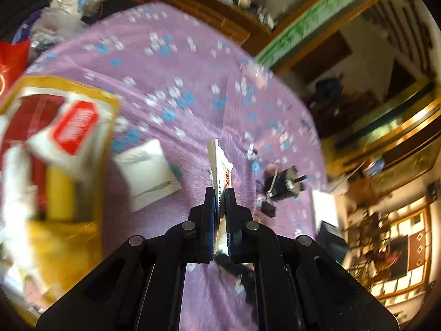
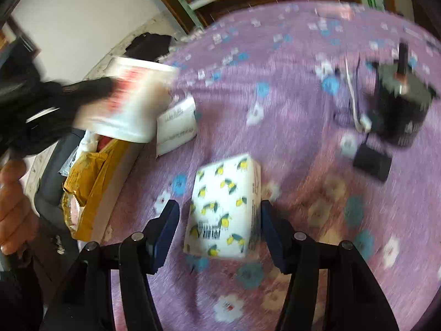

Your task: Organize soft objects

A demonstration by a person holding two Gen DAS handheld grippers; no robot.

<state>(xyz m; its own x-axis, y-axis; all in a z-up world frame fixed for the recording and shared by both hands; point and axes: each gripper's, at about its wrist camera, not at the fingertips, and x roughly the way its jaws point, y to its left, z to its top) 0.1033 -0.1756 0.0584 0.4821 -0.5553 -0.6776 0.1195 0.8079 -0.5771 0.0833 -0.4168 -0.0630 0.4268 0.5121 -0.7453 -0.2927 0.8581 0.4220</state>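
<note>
My left gripper [image 1: 219, 193] is shut on a thin white tissue pack with red print [image 1: 219, 165], seen edge-on above the purple floral blanket [image 1: 193, 82]. In the right wrist view that left gripper [image 2: 107, 91] holds the same pack [image 2: 132, 104] in the air at the upper left, blurred. My right gripper [image 2: 219, 220] is open, its blue pads on either side of a white tissue pack with lemon print [image 2: 226, 207] that lies on the blanket [image 2: 289, 82]. A flat white pack [image 1: 147, 176] [image 2: 176, 124] lies further off on the blanket.
A yellow bag [image 1: 63, 237] [image 2: 91, 187] holding red-and-white packs sits at the blanket's left edge. A black device with cables [image 1: 284, 184] [image 2: 399, 104] and a small black box [image 2: 372, 162] lie to the right. A person's hand [image 2: 11, 207] is at the left edge.
</note>
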